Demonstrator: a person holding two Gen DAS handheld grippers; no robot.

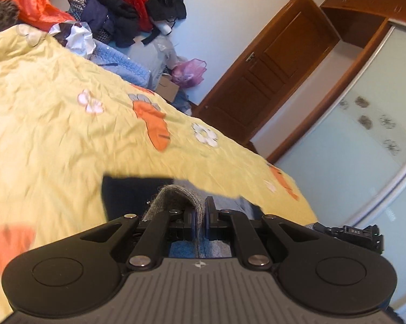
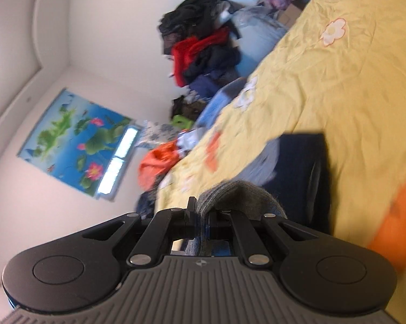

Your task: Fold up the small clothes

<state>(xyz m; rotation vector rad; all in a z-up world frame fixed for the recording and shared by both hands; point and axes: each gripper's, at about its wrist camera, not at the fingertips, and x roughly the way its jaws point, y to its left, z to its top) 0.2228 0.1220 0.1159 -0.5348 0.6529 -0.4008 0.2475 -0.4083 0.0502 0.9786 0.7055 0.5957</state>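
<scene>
The left gripper (image 1: pixel 200 217) has its jaws closed on a fold of grey knitted woollen cloth (image 1: pixel 173 198), which humps up out of the pinch toward 11 o'clock. The right gripper (image 2: pixel 201 220) likewise has its jaws clamped on the same kind of grey knit (image 2: pixel 240 194), here bulging toward 1 o'clock. Whether both hold one garment cannot be told for sure from either view.

In the left wrist view a dark navy cloth (image 1: pixel 127 194) lies just behind the knit at 10 o'clock, with a paler blue-grey cloth (image 1: pixel 219 202) beside it at 1 o'clock. In the right wrist view the dark navy cloth (image 2: pixel 300 167) sits at 1 o'clock of the gripper and the pale grey-blue one (image 2: pixel 262 162) just beside it. All rest on a bed under a wrinkled yellow quilt with orange and white flowers (image 1: pixel 54 124) (image 2: pixel 351 81).

Past the bed's far end, at 11 o'clock in the left view, stands a heap of red, black and navy clothes (image 1: pixel 127 5), and a brown wooden door (image 1: pixel 278 54) is at 1 o'clock. In the right view the heap (image 2: pixel 203 51) is at 12 o'clock and a blue lotus poster (image 2: pixel 76 140) hangs at 10 o'clock. Both views are motion-blurred.
</scene>
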